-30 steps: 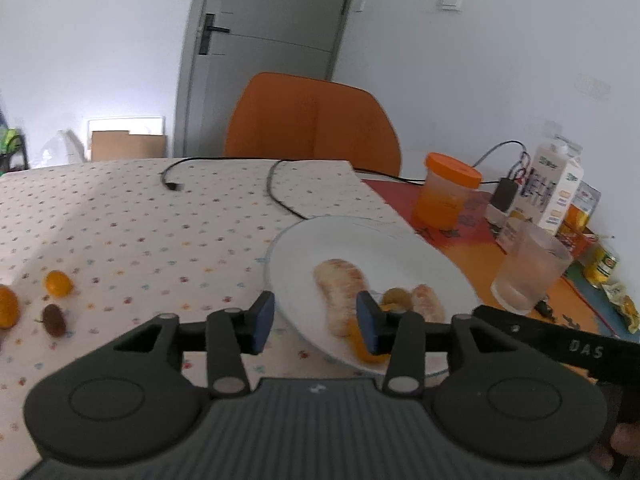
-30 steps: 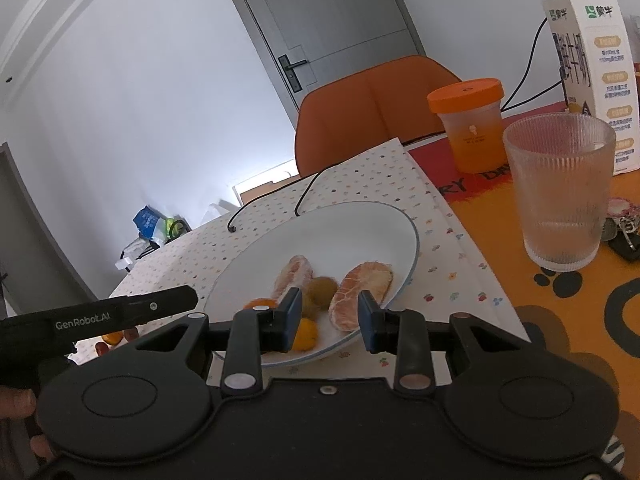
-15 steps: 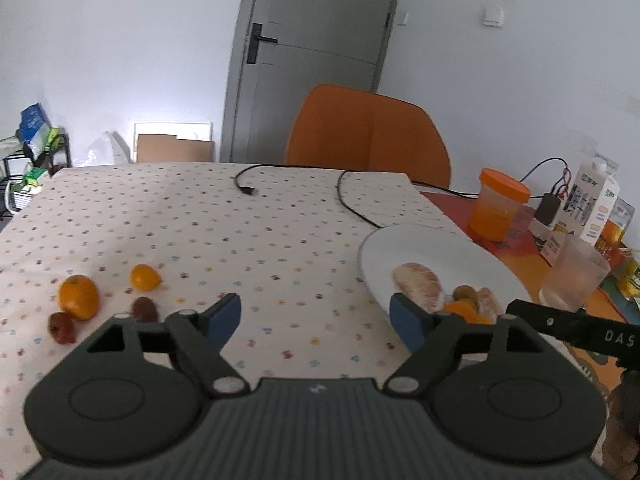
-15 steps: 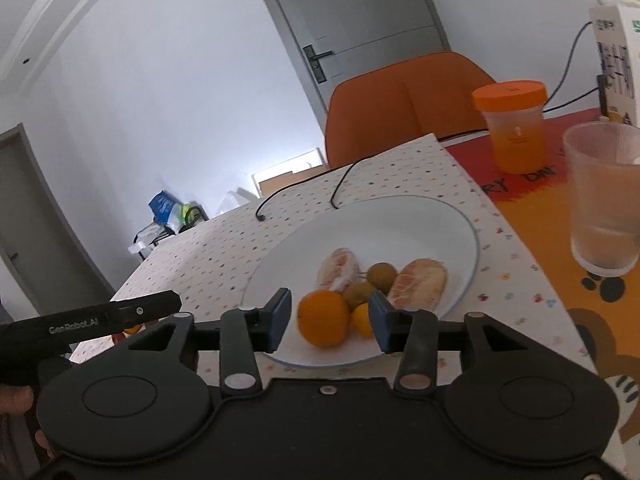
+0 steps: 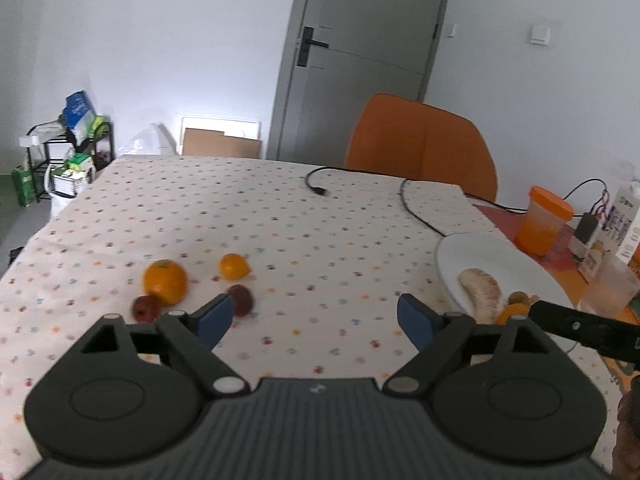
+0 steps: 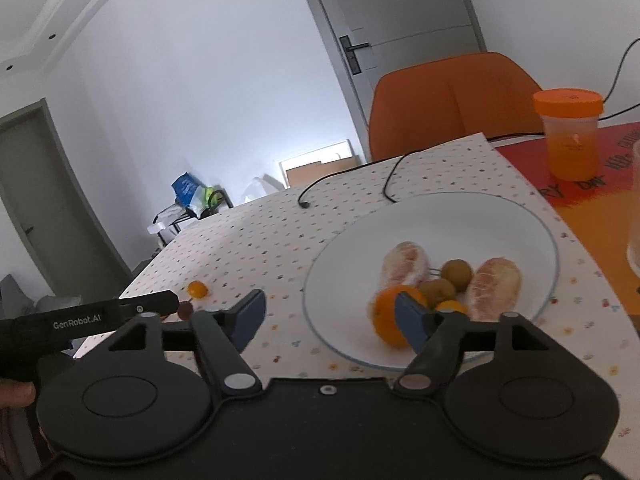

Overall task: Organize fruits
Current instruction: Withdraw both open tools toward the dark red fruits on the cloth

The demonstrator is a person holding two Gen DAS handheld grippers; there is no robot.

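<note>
Spotted-cloth desk (image 5: 280,216), white plate (image 6: 500,216) of peeled segments and small fruit at its right. Left gripper (image 5: 316,318) angled down, jaws opening, empty, near loose orange (image 5: 165,282). Right gripper (image 6: 330,316) tilted down, opening, empty, plated orange (image 6: 386,316) behind one finger.

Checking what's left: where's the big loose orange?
Left wrist view, left side on the tablecloth: big orange, small orange to its right, two dark red fruits in front.

1. Two oranges: one on the tablecloth (image 5: 165,281), one on the plate (image 6: 387,315).
2. Two peeled segments (image 6: 406,263).
3. Two dark red fruits (image 5: 241,299).
4. One plate (image 6: 516,216).
5. One chair (image 5: 420,148).
</note>
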